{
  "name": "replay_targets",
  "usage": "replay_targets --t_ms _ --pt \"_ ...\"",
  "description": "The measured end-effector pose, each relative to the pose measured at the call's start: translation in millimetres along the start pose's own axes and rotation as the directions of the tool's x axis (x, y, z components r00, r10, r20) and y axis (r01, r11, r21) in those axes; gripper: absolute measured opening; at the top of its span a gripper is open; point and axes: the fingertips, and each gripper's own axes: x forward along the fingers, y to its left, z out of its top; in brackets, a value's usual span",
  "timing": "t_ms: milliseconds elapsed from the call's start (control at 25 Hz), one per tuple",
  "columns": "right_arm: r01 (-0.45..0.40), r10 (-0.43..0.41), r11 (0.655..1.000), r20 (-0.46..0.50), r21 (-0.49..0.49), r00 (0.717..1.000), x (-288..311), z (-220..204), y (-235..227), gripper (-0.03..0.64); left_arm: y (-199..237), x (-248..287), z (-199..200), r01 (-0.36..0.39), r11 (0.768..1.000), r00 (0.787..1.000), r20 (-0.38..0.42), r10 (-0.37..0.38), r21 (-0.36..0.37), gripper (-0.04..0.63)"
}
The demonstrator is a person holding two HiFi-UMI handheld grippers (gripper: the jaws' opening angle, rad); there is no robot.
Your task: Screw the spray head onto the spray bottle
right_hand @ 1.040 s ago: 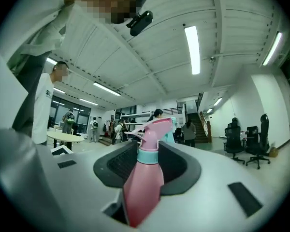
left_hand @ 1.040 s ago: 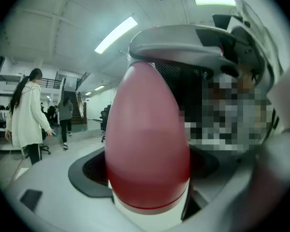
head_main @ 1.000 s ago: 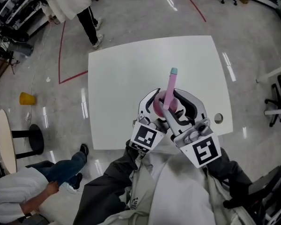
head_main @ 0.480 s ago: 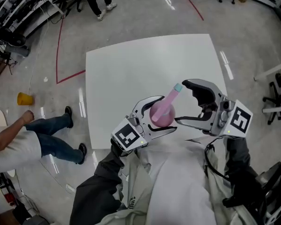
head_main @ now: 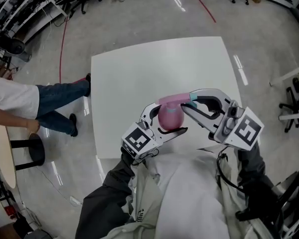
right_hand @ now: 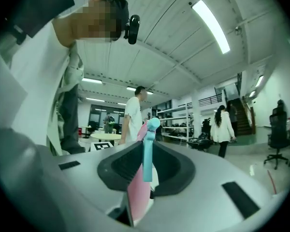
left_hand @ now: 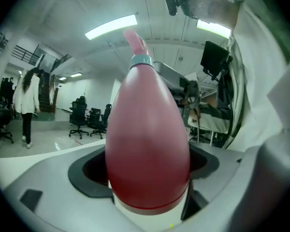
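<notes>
A pink pear-shaped spray bottle (head_main: pixel 168 117) is held above the white table's near edge, and my left gripper (head_main: pixel 165 122) is shut on its body. In the left gripper view the bottle (left_hand: pixel 147 144) fills the space between the jaws, with its teal collar (left_hand: pixel 141 60) on top. The pink spray head (head_main: pixel 175 100) sits on the bottle's neck and leans right, ending in a teal nozzle (head_main: pixel 191 103). My right gripper (head_main: pixel 193 105) comes in from the right; its jaws are closing and pinch the head. In the right gripper view the spray head (right_hand: pixel 139 190) stands between the jaws of that gripper (right_hand: pixel 147 166).
The white table (head_main: pixel 139 68) stretches away in front of me. A person in jeans (head_main: pixel 45 101) walks past its left side, near a round side table (head_main: pixel 2 153). Office chairs (head_main: pixel 295 108) stand at the right. Red tape lines (head_main: pixel 62 59) mark the floor.
Half a second ago the right gripper stood wide open, off to the right of the bottle. It has come back in and closed on the spray head, which now tilts further right. A bystander crossed at left.
</notes>
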Motion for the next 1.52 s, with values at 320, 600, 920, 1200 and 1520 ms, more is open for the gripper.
replay_targets --t_ms 320,600,920,1200,1520 --pt "0.278 -0.274 0.956 -0.047 0.091 0.961 15.3 -3.8 12.8 0.067 47.5 -2.8 -12.5 -0.347 0.937 0.920 -0.183 0.347 0.031 0.440" --pt "0.046 -0.041 0.997 -0.082 0.065 0.996 -13.7 -4.9 45.8 0.270 33.9 7.7 -2.1 -0.256 0.966 0.958 -0.120 0.260 0.045 0.440" --pt "-0.277 0.265 0.941 0.087 0.193 0.960 -42.7 10.7 19.5 0.269 -31.7 -1.4 26.2 0.204 0.974 0.979 0.008 -0.205 0.095 0.440" --pt "-0.515 0.500 0.825 0.125 0.235 0.857 -30.9 9.3 44.8 0.260 -84.1 27.4 17.9 0.400 0.911 0.915 -0.099 -0.391 0.103 0.440" --pt "-0.246 0.237 0.952 0.069 0.184 0.969 -23.0 2.9 14.1 0.133 -47.7 39.7 15.9 0.224 0.975 0.974 -0.047 -0.224 -0.010 0.440"
